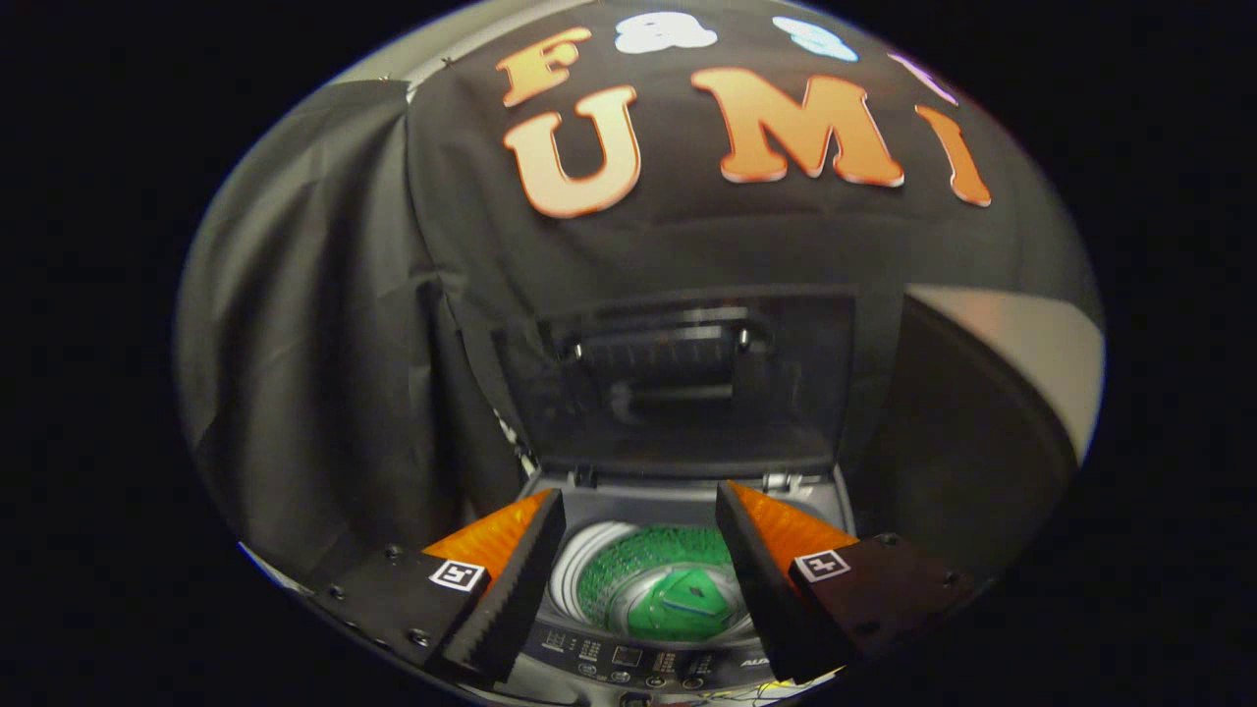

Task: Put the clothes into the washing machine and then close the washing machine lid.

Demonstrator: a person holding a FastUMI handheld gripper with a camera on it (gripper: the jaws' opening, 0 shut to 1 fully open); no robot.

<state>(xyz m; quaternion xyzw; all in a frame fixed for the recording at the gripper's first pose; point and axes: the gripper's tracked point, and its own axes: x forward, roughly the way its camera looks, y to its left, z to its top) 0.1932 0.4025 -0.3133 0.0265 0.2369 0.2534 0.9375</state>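
A small top-loading washing machine (pixel 678 499) stands below and just ahead of my fingers. Its dark see-through lid (pixel 678 378) is raised upright against the booth's back wall. The round drum (pixel 648 579) lies open between my fingertips, with a green ribbed wall and a green piece at its bottom (pixel 687 601); I cannot tell whether that piece is cloth or a drum part. My gripper (pixel 640 501) hangs above the drum, open, with nothing between its orange and black fingers (pixel 516 560).
The control panel (pixel 628 660) with small buttons runs along the machine's near edge under my fingers. Black cloth walls close in behind and to the left. A pale panel (pixel 1031 363) shows at the right beyond the cloth.
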